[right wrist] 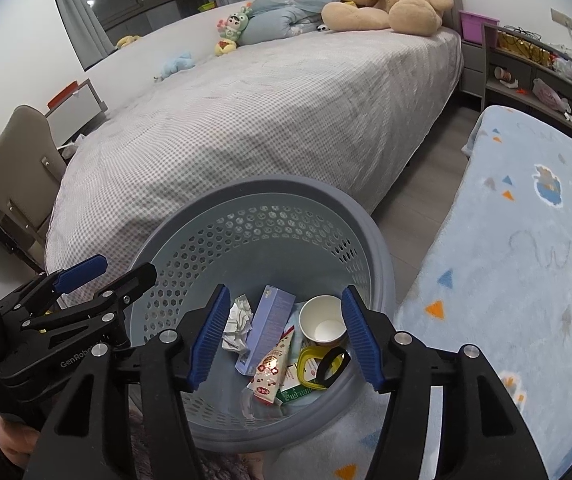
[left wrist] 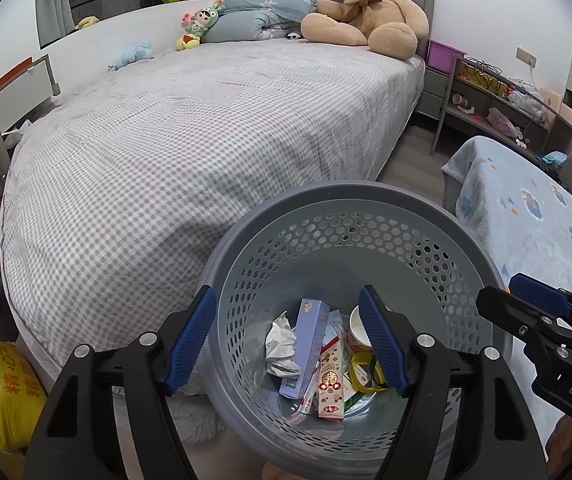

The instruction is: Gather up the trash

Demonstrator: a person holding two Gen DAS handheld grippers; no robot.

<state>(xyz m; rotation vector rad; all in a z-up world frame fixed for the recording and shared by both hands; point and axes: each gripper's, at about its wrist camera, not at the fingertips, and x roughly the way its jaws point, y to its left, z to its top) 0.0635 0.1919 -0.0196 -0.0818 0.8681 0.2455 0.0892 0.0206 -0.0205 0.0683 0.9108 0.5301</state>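
Trash sits at the bottom of a round grey basket (left wrist: 466, 240) with holes in its wall. The basket stands on the floor between a bed (left wrist: 205, 120) with a checked cover and a blue blanket (right wrist: 526, 240). Inside lie a crumpled white paper (left wrist: 281, 344), a long purple box (left wrist: 304, 348), a paper cup (right wrist: 322, 322), a red and white packet (left wrist: 330, 384) and a yellow ring (right wrist: 310, 364). The left gripper (left wrist: 288, 340) hangs over the basket with its blue pads wide apart and nothing between them. The right gripper (right wrist: 286, 336) hangs over it too, pads apart and empty. A big teddy bear (left wrist: 366, 4) sits on the bed.
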